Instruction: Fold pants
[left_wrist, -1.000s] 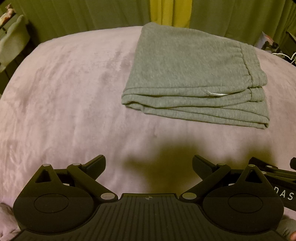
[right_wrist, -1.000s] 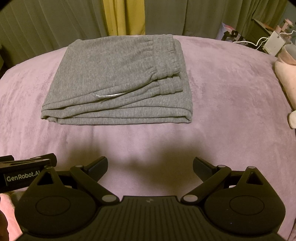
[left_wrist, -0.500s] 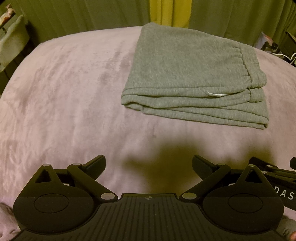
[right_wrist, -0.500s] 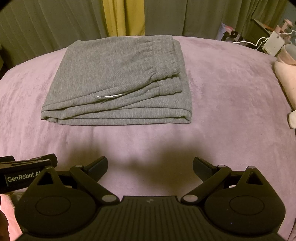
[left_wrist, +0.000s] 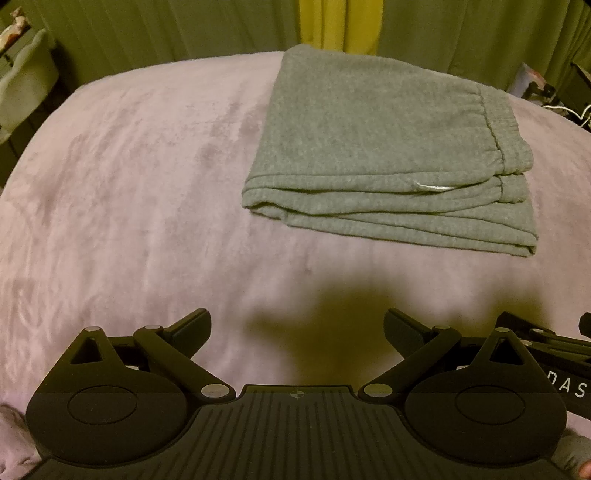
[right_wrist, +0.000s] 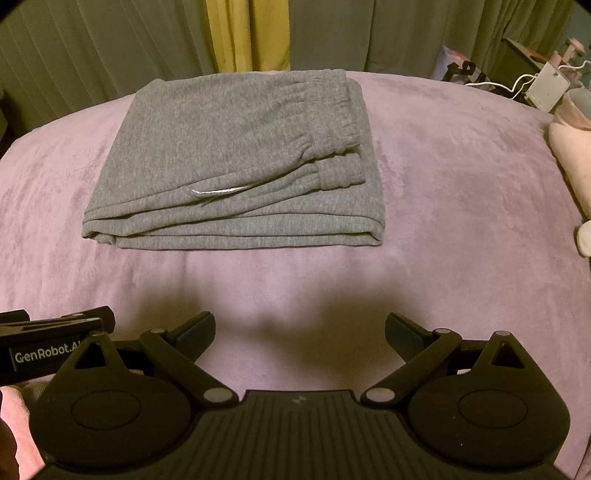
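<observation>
Side-by-side low views, shared pants (left_wrist: 384, 147)

Bare blanket (right_wrist: 461, 206) between fingers (right_wrist: 195, 330) and folded pants (right_wrist: 236, 147) — no obstacle.

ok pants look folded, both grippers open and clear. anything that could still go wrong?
Two minor ones. The grey pants have uneven stacked layers along the near edge, so a nudge might slide them apart. A white drawstring pokes out there; the right gripper or left gripper could snag it.
</observation>
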